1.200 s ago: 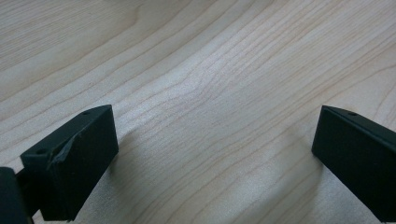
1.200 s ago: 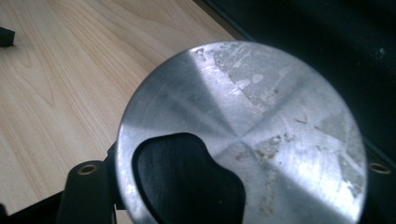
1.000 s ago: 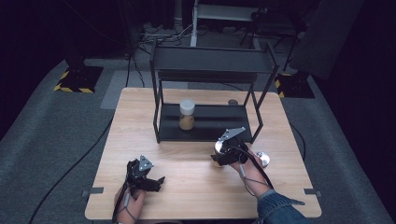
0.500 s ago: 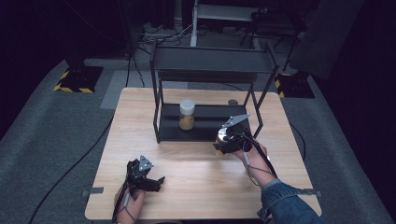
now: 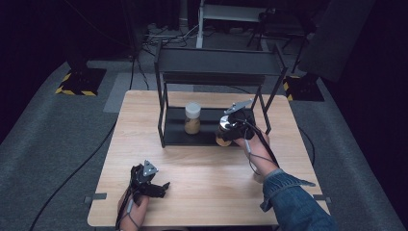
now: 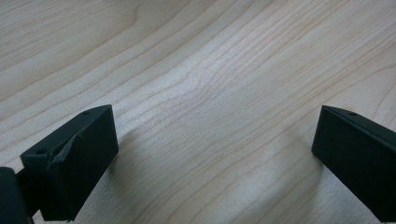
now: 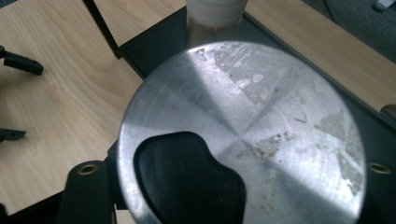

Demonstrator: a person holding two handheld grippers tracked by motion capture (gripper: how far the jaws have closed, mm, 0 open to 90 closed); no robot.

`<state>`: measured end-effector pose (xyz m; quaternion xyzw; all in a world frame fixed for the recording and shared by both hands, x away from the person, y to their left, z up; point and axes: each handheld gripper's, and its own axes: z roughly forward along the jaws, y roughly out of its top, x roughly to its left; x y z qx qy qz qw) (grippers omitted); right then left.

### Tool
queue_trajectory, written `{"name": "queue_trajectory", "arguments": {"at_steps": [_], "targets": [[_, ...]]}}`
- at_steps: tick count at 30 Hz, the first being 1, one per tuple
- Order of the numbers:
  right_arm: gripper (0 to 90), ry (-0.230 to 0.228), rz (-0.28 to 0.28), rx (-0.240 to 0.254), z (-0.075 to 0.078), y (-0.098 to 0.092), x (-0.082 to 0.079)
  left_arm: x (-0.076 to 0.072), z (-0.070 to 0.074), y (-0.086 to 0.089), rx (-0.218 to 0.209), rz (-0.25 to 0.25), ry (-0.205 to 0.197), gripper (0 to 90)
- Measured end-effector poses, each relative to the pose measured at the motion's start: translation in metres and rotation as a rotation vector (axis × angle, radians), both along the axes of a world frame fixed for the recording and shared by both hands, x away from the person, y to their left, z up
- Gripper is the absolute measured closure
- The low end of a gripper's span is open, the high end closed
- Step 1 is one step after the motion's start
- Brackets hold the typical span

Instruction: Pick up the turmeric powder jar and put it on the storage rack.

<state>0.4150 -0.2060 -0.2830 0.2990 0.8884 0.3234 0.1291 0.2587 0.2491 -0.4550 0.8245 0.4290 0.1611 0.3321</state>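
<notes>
**A:** Starting from the left edge of the high view, the left gripper [image 5: 162, 185] is seen parked low on the wooden table [image 5: 202, 168], near the front edge, held by the left hand [image 5: 137, 208]. In the left gripper view its two black jaws are spread wide apart, with nothing but bare wood grain between them.

**B:** Agreed, nothing is gripped there. Moving right, a black metal rack [image 5: 219, 67] is found standing on the far half of the table, and a jar with a white cap [image 5: 192, 118] is set upright on its lower shelf, tan stuff visible inside.

**A:** Further right, the right gripper [image 5: 226, 132] is seen held at the front edge of that lower shelf, right of the capped jar and well apart from it. A jar with a silvery metal lid [image 5: 224, 131] is clamped in it.

**B:** Confirmed by the right gripper view: the round brushed metal lid [image 7: 243, 140] is pressed in between both jaws, with a dark cutout showing in it. The white cap [image 7: 215, 10] is seen just beyond it, on the black shelf.
</notes>
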Motion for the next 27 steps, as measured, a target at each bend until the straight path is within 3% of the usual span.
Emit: {"name": "queue_trajectory", "arguments": {"at_steps": [11, 27], "targets": [[31.1, -0.002, -0.022, -0.003, -0.001, 0.021, 0.033, 0.0, 0.0, 0.001, 0.001, -0.009, -0.001, 0.0], [31.1, 0.039, -0.063, -0.036, -0.033, 0.041, 0.077, 0.0, 0.0, 0.001, 0.001, -0.009, -0.001, 0.0]]}}
